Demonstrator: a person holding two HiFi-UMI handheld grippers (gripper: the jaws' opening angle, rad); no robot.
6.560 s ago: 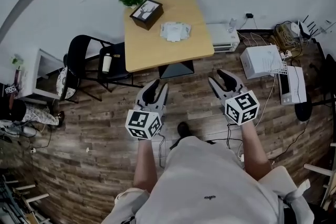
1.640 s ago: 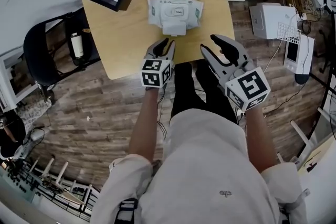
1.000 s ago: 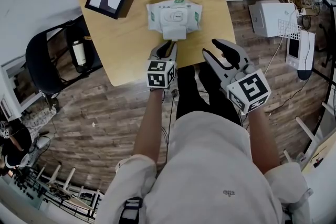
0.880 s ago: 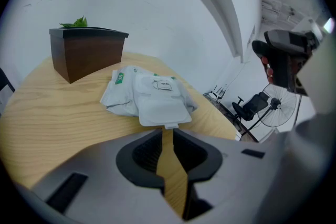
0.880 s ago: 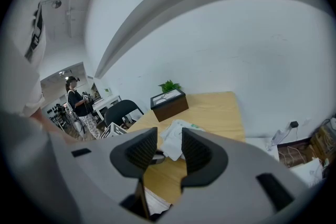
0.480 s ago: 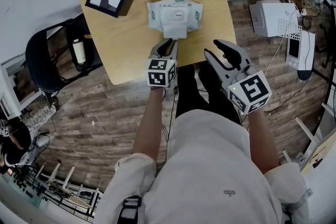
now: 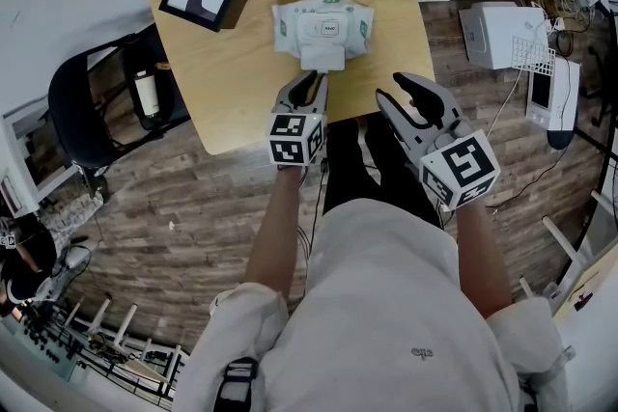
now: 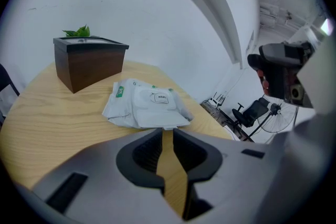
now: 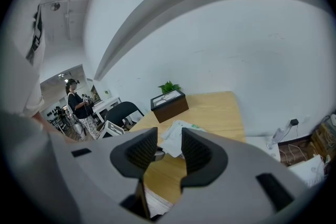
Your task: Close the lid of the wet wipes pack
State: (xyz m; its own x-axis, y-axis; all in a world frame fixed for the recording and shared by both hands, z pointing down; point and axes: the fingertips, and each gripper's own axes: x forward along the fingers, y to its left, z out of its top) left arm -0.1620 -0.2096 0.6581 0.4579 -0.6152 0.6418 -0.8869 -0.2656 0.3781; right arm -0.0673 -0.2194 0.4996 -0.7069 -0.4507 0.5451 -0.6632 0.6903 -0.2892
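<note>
The wet wipes pack (image 7: 322, 24) lies on the bench (image 7: 241, 87), straight ahead of the fingers of my left gripper (image 7: 307, 90). Its lid (image 7: 323, 60) is not closed. It is folded out flat toward me, and its free edge is just beyond the left fingertips.

Compared with some seconds ago, much has changed. Then the bench was far ahead of both grippers. Now I stand at its near edge and the left fingers are over the wood. About a second and a half ago there was still bare bench between the left fingertips and the lid; since then this gap has nearly gone. In the last half second I see almost no further change, so I judge that the approach is finished.

In the left gripper view the fingers (image 8: 149, 147) stand a little apart, with only a narrow slit between them, and nothing is in it; I see only wood through it. The right gripper (image 7: 404, 92) hangs off the bench edge, to the right of the left fingers and well apart from the pack. Its fingers (image 9: 143, 150) are wider apart and also empty.

For the task this means the next step is probably to get the left fingertips under the free edge of the lid and fold it back over the opening. The lid lies flat, so catching this edge may be difficult.
</note>
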